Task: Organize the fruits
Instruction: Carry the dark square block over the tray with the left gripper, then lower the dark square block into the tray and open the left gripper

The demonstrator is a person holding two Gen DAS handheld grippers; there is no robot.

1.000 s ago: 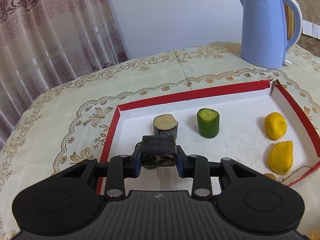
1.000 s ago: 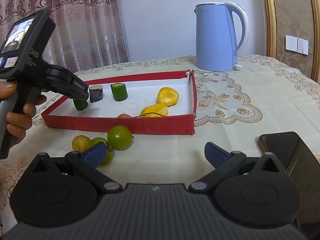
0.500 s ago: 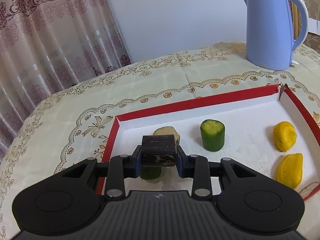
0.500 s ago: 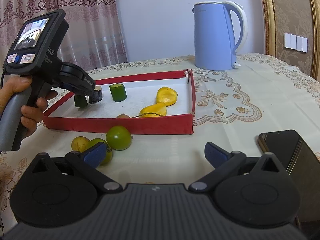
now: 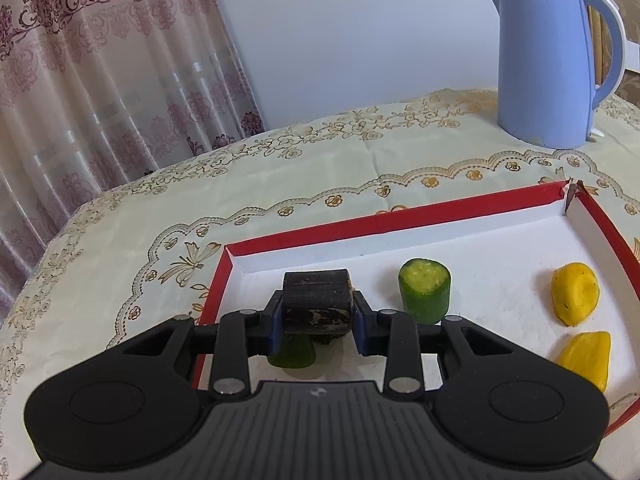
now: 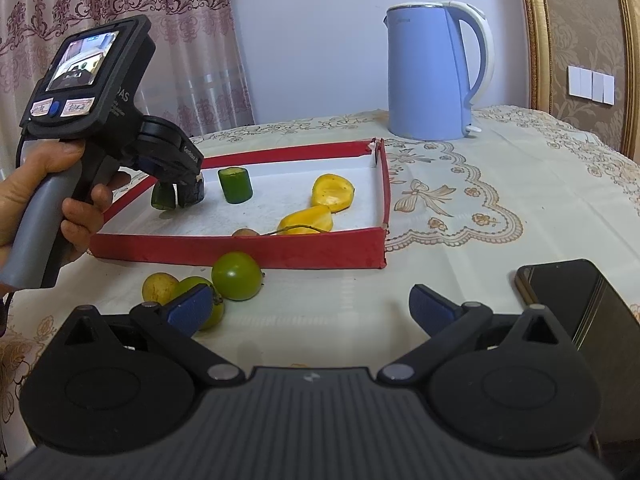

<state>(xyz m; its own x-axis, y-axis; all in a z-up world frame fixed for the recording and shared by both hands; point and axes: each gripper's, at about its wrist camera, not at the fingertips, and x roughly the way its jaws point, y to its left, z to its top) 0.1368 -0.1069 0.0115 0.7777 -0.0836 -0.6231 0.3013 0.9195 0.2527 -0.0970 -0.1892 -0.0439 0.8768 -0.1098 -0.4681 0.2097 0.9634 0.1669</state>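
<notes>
left jaws clamped on dark sugarcane piece (image 5: 317,303)

A blue kettle (image 6: 434,74) with a white handle stands upright on the worktop (image 6: 500,184), which wears a cream cloth with gold floral trim. A dark phone (image 6: 576,304) lies flat at the near right edge. Behind hang patterned curtains (image 5: 92,68); white switches (image 6: 591,85) sit on the wall beside a gilt frame (image 6: 536,32).
</notes>
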